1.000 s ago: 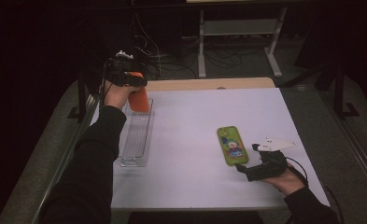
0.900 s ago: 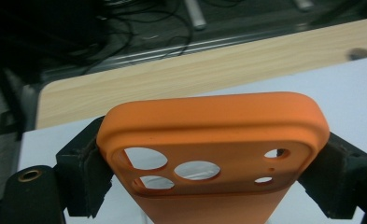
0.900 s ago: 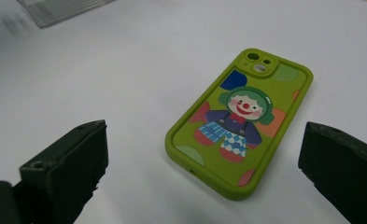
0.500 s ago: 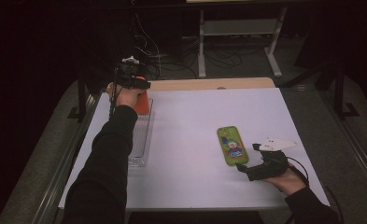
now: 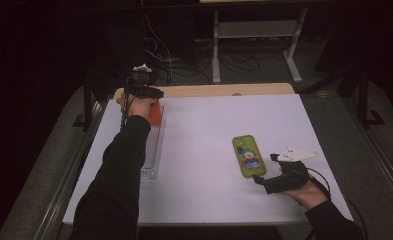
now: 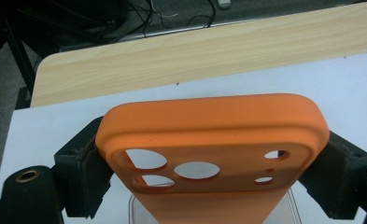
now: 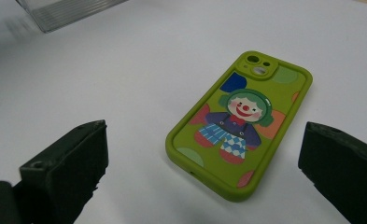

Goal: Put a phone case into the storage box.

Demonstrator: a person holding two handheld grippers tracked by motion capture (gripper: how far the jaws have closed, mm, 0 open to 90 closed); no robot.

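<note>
Right gripper (image 5: 264, 181) near tabletop (image 5: 204, 165) front edge, low, pointing left toward green phone case (image 5: 248, 155), jaws wide apart, nothing between. Green phone case flat just beside it, clown print up, long axis front-to-back, camera end toward far side. Clear tray (image 5: 152, 150) along left side, long axis front-to-back. Left arm stretched far forward, sleeve over tray. Left gripper (image 5: 145, 97) at far end of tray, clamped on orange phone case (image 6: 214, 140) across its width; case upright, camera cutouts topmost.
</note>
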